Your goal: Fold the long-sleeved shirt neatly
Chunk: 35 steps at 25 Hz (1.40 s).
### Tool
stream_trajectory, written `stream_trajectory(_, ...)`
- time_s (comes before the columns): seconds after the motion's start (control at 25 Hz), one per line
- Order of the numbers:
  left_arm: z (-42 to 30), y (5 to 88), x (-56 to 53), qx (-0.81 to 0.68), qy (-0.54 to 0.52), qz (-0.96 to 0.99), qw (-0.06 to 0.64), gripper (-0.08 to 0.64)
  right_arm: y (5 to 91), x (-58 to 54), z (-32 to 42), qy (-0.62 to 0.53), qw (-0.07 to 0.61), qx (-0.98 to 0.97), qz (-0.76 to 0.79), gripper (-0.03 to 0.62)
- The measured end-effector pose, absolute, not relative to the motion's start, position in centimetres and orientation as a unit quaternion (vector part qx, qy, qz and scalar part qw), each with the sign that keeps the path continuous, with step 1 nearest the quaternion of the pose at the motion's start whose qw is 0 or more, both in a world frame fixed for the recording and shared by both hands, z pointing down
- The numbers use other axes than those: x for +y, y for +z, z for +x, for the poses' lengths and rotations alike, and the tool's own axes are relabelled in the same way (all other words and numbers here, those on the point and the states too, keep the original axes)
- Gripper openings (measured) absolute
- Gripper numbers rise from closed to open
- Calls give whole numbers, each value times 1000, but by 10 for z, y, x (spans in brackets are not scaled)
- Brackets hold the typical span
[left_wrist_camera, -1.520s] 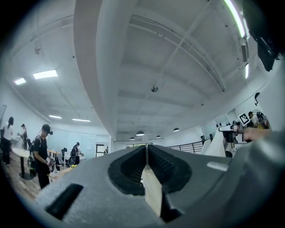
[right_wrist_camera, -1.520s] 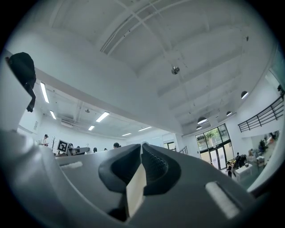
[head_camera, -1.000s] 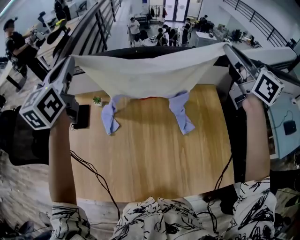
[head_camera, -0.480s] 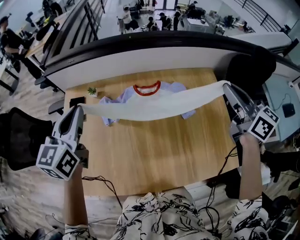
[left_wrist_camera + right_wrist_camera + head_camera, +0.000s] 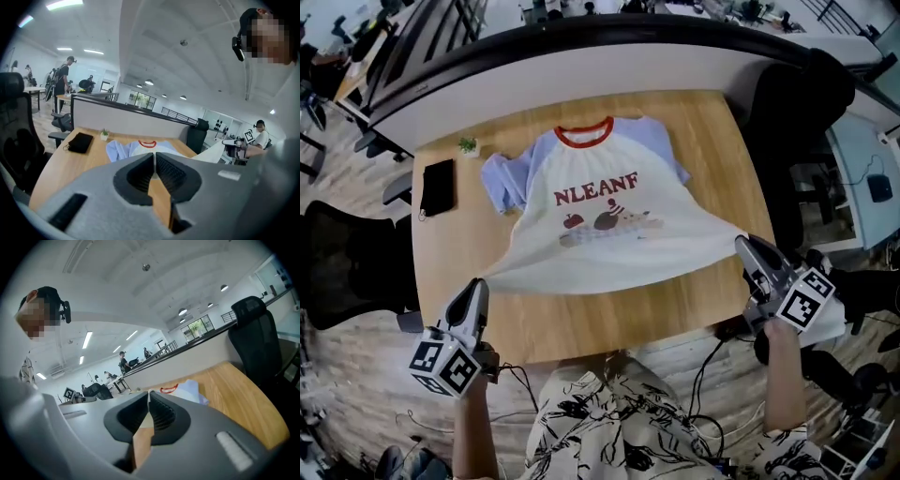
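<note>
Both clenched tight. In the left claw (image 5: 477, 286), a pinch of the near hem corner of the shirt (image 5: 600, 230). In the right claw (image 5: 741, 244), the other corner, with a sliver of pale cloth showing between the ribbed pads (image 5: 161, 414) in the right gripper view.

Down from the air within the last second: from hanging high like a curtain with sleeves dangling, to lying front up on the table (image 5: 581, 328). Red collar (image 5: 583, 134) at the far side, hem drawn toward the near edge and stretched taut between the two claws. In all likelihood the spreading step nearly done: body flat enough to fold, only the hem corners yet to set down and release.

Contact between the middle of the hem and the wood: not readable. Hardly any cloth to see in the left gripper view, with the jaws meeting on a bare line. Blue sleeve (image 5: 502, 180) at the picture's left crumpled in a heap near the little plant (image 5: 468, 145) and the black case (image 5: 438, 186). Other sleeve (image 5: 673, 164) mostly tucked behind the body, its length not to be made out. Probably needs smoothing before any fold.
</note>
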<state>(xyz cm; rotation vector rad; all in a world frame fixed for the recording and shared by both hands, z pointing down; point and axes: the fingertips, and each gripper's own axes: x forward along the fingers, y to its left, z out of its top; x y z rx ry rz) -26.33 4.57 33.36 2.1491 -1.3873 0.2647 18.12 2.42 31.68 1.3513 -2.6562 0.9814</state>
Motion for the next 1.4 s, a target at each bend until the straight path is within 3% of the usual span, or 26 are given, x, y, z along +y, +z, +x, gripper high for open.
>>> stream_trajectory(0.72,-244,525,192,-520,189,711,435,26,520,156,210,408,144,-799,417,18)
stream_trajectory(1.4,-246,601,227,-544,275,678,411,29,614,182,230,349,283,-751,484,20)
